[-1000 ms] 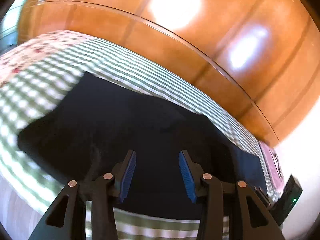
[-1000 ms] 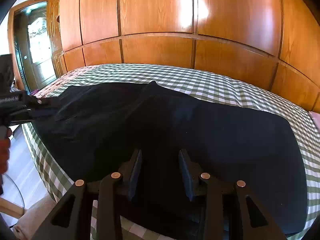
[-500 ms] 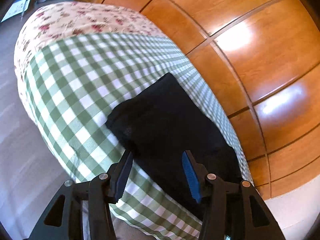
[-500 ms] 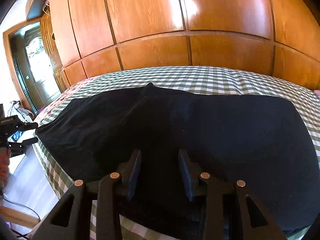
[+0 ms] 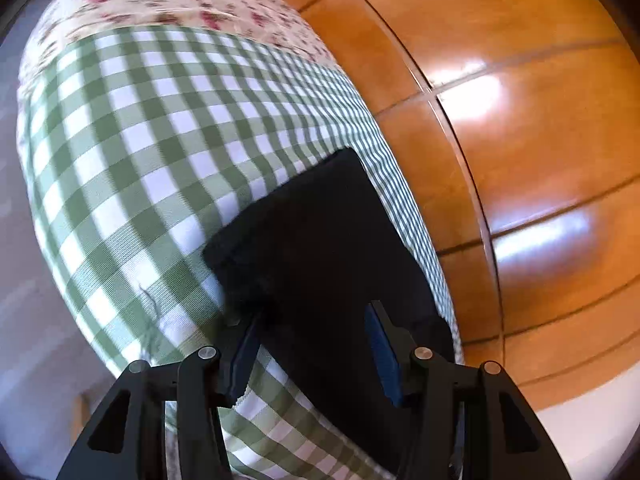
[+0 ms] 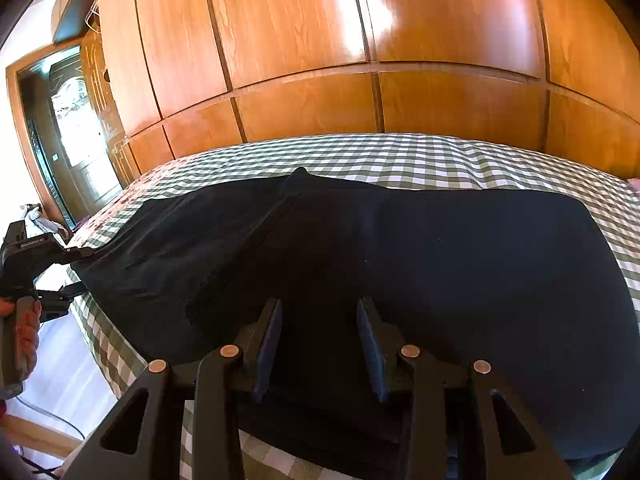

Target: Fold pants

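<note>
Black pants [image 6: 400,264] lie spread flat across a bed with a green-and-white checked cover [image 6: 400,156]. My right gripper [image 6: 318,320] is open just above the near edge of the pants, at their middle. In the left wrist view the pants [image 5: 328,248] run away from me as a narrow dark strip. My left gripper [image 5: 312,332] is open at the left end of the pants, its left finger [image 5: 248,344] at the corner of the fabric. From the right wrist view the left gripper [image 6: 76,272] shows at the pants' left end.
A tall wooden wardrobe wall [image 6: 360,60] stands behind the bed. A door [image 6: 68,136] is at the far left. A floral sheet [image 5: 180,0] covers the bed's far end. The floor [image 6: 80,368] lies beside the bed's left edge.
My left gripper swung off the pants, out past the bed's left side, and has come back in to the pants' end corner. My right gripper stays in place, open.
</note>
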### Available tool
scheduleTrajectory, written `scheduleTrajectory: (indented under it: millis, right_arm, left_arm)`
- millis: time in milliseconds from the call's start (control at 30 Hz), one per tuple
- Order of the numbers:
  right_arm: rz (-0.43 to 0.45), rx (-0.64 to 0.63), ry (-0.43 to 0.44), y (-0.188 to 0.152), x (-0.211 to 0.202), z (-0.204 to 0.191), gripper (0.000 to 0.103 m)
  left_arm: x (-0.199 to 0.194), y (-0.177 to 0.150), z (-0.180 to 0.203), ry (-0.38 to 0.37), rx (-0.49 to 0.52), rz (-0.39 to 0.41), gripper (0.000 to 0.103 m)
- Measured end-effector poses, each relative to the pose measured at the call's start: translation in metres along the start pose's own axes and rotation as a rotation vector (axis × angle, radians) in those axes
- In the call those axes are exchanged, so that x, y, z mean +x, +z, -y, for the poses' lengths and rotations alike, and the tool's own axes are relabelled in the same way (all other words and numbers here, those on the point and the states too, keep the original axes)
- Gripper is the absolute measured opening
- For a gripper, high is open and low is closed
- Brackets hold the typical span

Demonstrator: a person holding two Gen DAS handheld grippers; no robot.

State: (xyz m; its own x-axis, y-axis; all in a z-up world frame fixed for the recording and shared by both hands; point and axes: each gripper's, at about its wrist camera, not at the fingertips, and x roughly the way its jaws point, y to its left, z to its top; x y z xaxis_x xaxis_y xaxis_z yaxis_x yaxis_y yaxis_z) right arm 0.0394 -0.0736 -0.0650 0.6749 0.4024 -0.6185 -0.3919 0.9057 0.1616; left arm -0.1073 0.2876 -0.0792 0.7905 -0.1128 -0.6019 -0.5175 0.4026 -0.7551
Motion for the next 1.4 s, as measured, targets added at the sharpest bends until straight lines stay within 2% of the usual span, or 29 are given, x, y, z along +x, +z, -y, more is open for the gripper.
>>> scheduleTrajectory:
  millis: [33, 100, 233, 400, 467, 500, 600, 667, 867, 1000, 1033, 1133, 1300, 1400]
  right_arm:
    - [-0.001, -0.001, 0.0, 0.0, 0.0, 0.0, 0.04]
    - [-0.006, 0.002, 0.003, 0.0, 0.0, 0.001, 0.04]
    - [-0.007, 0.004, 0.0, 0.001, 0.0, 0.001, 0.04]
    - [0.0, 0.006, -0.009, 0.0, 0.0, 0.0, 0.04]
    - [-0.002, 0.008, -0.005, 0.0, 0.0, 0.001, 0.04]
    - [-0.004, 0.01, -0.004, 0.001, 0.0, 0.001, 0.04]
    - [-0.004, 0.012, -0.002, 0.001, -0.001, 0.002, 0.04]
    - [-0.004, 0.016, -0.001, 0.001, 0.0, 0.002, 0.04]
    - [-0.013, 0.016, 0.003, 0.002, 0.0, 0.003, 0.04]
    - [-0.034, 0.02, 0.031, 0.007, -0.001, 0.006, 0.042]
    - [-0.039, 0.036, 0.045, 0.01, -0.004, 0.01, 0.045]
    - [-0.013, 0.104, 0.063, 0.016, -0.016, 0.025, 0.065]
    - [0.005, 0.143, 0.021, 0.024, -0.039, 0.051, 0.066]
    - [0.006, 0.177, -0.008, 0.024, -0.051, 0.072, 0.066]
  left_arm:
    - [-0.005, -0.003, -0.001, 0.017, -0.014, 0.013, 0.052]
    - [-0.017, -0.014, -0.005, 0.101, -0.04, 0.039, 0.052]
    - [-0.017, -0.016, -0.013, 0.082, -0.099, 0.035, 0.055]
    - [-0.003, -0.006, 0.01, 0.127, 0.084, 0.063, 0.054]
    - [0.003, -0.004, 0.01, 0.129, 0.086, 0.068, 0.039]
    - [0.006, -0.003, 0.008, 0.133, 0.073, 0.066, 0.027]
    - [0.007, -0.002, 0.007, 0.125, 0.061, 0.071, 0.022]
    - [0.005, -0.003, 0.016, 0.12, 0.093, 0.082, 0.017]
    - [-0.021, -0.007, 0.065, -0.014, 0.253, 0.174, 0.014]
    - [-0.038, -0.019, 0.102, -0.098, 0.368, 0.201, 0.014]
    - [-0.043, -0.024, 0.114, -0.125, 0.411, 0.209, 0.014]
    - [-0.052, -0.04, 0.144, -0.186, 0.523, 0.227, 0.014]
    - [-0.055, -0.062, 0.191, -0.319, 0.617, 0.2, 0.014]
    - [-0.053, -0.079, 0.22, -0.371, 0.686, 0.176, 0.014]
